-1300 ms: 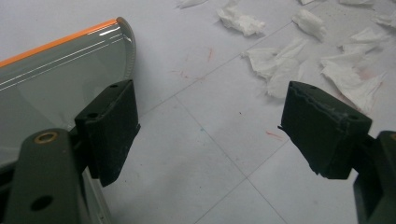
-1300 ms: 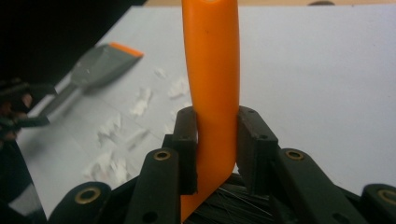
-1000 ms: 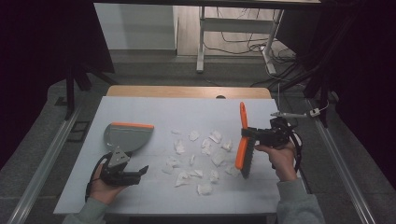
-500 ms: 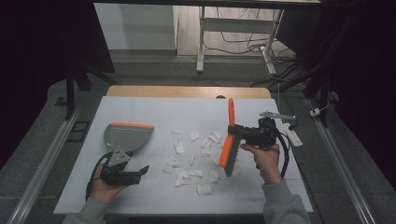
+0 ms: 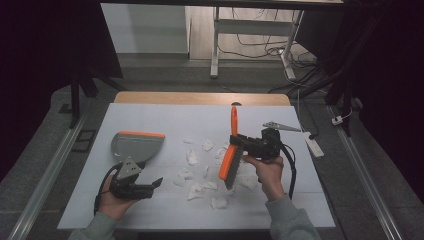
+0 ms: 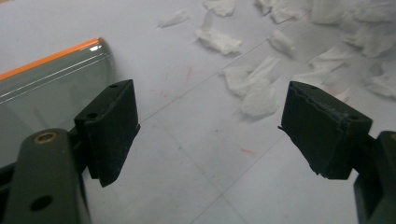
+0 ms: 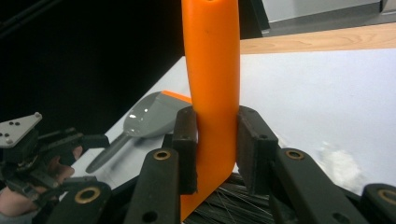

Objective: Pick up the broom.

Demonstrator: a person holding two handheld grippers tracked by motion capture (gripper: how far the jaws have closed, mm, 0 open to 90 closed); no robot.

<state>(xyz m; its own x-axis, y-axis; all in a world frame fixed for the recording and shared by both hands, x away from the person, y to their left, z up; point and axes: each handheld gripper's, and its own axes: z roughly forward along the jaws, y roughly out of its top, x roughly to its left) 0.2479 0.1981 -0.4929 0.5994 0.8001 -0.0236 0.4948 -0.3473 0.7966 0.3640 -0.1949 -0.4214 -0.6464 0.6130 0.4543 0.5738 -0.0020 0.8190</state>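
Note:
An orange brush with dark bristles stands nearly upright over the white paper scraps in the middle of the table. My right gripper is shut on its handle, the pads pressing both sides just above the bristles. A grey dustpan with an orange lip lies flat at the left, its handle pointing toward my left gripper. That gripper rests low over the table, open and holding nothing. In the left gripper view, the dustpan is to the left and scraps lie ahead.
The scraps are scattered between the dustpan and the brush. The white table top ends in a wooden strip at the far edge. A small white device lies at the right edge, and a metal rail runs along the left side.
My right gripper has carried the brush leftward from the table's right side to over the scraps. The left gripper and dustpan have stayed put.

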